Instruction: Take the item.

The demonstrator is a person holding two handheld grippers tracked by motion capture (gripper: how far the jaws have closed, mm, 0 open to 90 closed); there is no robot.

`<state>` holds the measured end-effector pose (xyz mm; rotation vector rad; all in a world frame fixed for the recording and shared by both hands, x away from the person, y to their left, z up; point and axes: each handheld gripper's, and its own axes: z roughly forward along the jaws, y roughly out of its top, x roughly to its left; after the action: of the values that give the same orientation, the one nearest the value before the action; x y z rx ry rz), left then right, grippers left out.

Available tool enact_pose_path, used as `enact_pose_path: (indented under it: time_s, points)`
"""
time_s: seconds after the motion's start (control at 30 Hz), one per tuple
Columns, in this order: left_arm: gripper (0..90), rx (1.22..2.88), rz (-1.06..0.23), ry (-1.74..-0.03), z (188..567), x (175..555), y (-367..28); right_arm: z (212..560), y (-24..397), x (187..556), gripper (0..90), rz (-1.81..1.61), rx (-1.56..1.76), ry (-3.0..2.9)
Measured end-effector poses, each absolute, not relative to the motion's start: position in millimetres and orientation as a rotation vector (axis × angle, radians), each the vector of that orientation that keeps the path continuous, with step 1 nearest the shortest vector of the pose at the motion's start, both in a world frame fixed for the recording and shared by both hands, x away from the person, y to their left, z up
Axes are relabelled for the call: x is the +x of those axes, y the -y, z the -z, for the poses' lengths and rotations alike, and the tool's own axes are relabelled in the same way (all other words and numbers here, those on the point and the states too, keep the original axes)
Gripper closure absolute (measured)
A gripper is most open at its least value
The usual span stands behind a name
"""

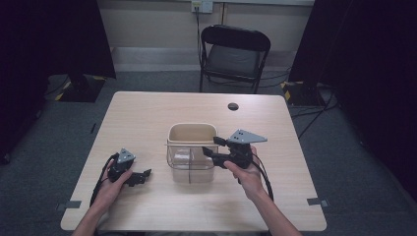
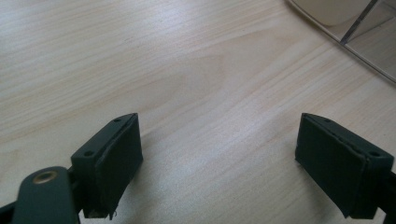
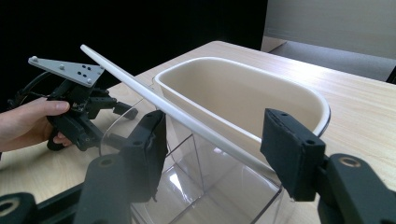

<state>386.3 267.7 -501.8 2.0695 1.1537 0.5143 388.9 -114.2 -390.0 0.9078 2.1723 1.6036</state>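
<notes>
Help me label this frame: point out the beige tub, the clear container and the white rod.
beige tub (image 3: 243, 100), right gripper view, on its inner wall.
clear container (image 1: 181, 168), high view, on its near-left compartment.
white rod (image 3: 140, 91), right gripper view, on its upper stretch.

No legible text or labels anywhere

The left gripper (image 2: 219, 163), jaws wide apart, over bare wooden table (image 2: 187, 70).

The rectangular wooden table (image 1: 147, 113) was pale beige with fine grain lines. The rounded plastic tub (image 1: 192, 133) was cream, and the clear plastic box (image 1: 191, 169) had no colour. Both hand-held grippers (image 1: 132, 177) (image 1: 210, 146) were black with grey plates.
</notes>
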Motion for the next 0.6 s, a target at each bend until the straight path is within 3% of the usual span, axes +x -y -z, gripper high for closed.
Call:
enact_pose_path:
  time_s: [0.6]
  points:
    - [14.1, 2.067, -0.513, -1.154, 501.9, 386.3, -267.6, 390.0, 114.0, 388.7, 41.0, -1.602, 0.909, -2.171]
